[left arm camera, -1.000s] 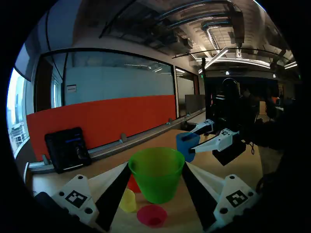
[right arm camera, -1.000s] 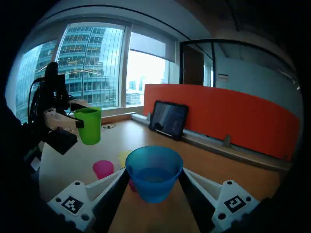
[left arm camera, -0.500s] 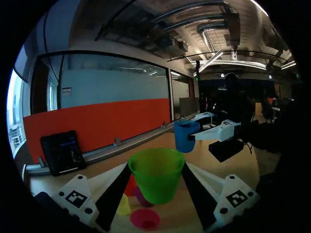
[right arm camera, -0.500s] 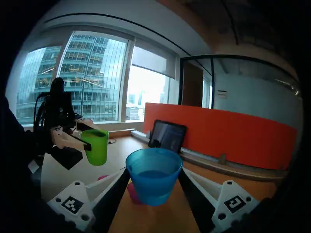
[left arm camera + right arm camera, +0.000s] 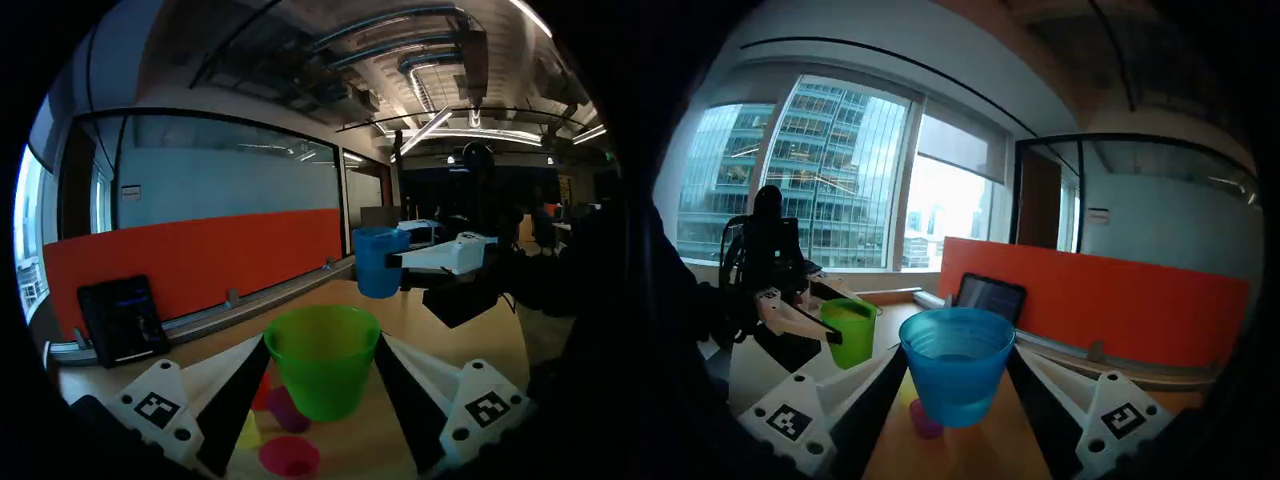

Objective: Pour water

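Left gripper (image 5: 322, 354) closes both fingers on upright green cup (image 5: 322, 376), held above table (image 5: 448, 320). Pink cup (image 5: 288, 456) and purple cup (image 5: 284, 406) stand on table beneath it. Farther over table, right gripper (image 5: 958, 364) clamps upright blue cup (image 5: 958, 384) holding water. Tablet (image 5: 122, 320) leans at table's far edge.

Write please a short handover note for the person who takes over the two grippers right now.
Left gripper: shut on the green cup, upright, above the table.
Right gripper: shut on the blue cup, upright; it seems to hold water.
The cups are apart. Small cups stand on the table below.
Done: both cups gripped and off the table.
Left: probably bring the blue cup over the green one, tilt it and pour.
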Demonstrator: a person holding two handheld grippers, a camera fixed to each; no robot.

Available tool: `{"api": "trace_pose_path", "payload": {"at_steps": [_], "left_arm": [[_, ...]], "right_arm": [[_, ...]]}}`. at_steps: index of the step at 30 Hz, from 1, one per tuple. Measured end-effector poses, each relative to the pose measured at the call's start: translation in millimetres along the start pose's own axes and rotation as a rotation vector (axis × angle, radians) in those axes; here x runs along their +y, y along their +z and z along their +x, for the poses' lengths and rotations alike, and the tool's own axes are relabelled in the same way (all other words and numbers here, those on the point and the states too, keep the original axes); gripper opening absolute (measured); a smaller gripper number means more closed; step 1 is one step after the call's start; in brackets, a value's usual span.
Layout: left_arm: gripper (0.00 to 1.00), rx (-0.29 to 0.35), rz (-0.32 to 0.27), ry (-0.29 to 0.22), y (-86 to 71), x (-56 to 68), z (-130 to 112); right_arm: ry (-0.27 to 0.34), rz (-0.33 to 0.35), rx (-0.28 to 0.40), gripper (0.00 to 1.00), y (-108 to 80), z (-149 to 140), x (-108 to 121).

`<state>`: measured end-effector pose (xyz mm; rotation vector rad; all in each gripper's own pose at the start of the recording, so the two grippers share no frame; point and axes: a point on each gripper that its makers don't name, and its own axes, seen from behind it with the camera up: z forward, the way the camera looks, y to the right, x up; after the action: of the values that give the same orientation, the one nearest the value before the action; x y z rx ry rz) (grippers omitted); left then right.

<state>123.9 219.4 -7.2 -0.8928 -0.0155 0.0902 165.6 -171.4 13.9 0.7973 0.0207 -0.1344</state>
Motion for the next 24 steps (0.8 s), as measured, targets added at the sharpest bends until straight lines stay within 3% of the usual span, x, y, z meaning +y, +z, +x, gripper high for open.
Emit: {"api": "trace_pose_path", "payload": {"at_steps": [13,24], "left_arm": [[0.88,0.007,-0.017,0.031,-2.1,10.1,1],[0.88,0.004,-0.037,0.049,-0.9,21.4,-1]], "right_arm": [[-0.055,0.019,-0.003,0.89,-2.4,12,-5],[-0.192,0.033,-0.009,0.89,0.2,27,-6]]}}
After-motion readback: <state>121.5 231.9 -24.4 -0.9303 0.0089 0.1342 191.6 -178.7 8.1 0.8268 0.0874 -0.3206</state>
